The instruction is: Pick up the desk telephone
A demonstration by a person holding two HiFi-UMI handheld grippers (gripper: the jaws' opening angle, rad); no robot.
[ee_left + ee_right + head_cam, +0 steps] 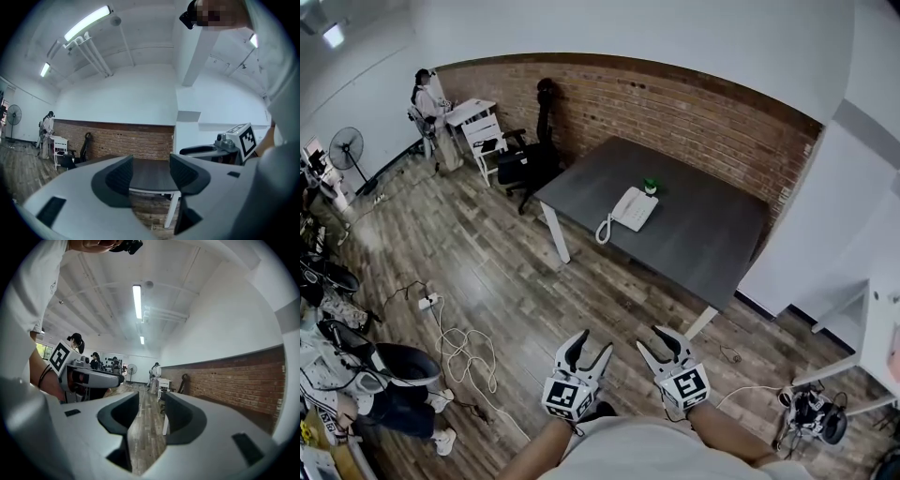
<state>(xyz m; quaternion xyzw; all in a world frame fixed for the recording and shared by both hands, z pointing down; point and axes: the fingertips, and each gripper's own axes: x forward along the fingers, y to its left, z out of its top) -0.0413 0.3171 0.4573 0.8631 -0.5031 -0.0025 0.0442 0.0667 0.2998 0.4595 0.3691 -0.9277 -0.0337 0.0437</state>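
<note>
Seen from the head view, a person holds two grippers out low in front of the body, above a wooden floor (506,281). The left gripper (588,352) and the right gripper (661,345) sit side by side, close together but apart, both pointing level and forward.

The left gripper's fingers (119,176) are spread apart with nothing between them. In the left gripper view the gap frames only the dark top of the bench (703,234) and one of its white legs, far ahead. The right gripper's fingers (123,413) are likewise released and empty. The gap between them shows floorboards and a white bench leg.

The desk telephone (633,208), white, lies flat on the grey bench well ahead of both pairs of fingers, roughly in line with the space between the two grippers. Its coiled cord (604,230) hangs over the near bench edge, on the side towards the left fingers. A small green object (650,187) stands just beyond the telephone, at its far edge.

Behind the bench runs a brick wall (675,112). Far ahead and left of the left fingers stand a black chair (525,164), a small white desk (473,117) and a person (427,94). Loose white cables (464,352) trail across the floor to the left of the left fingers
</note>
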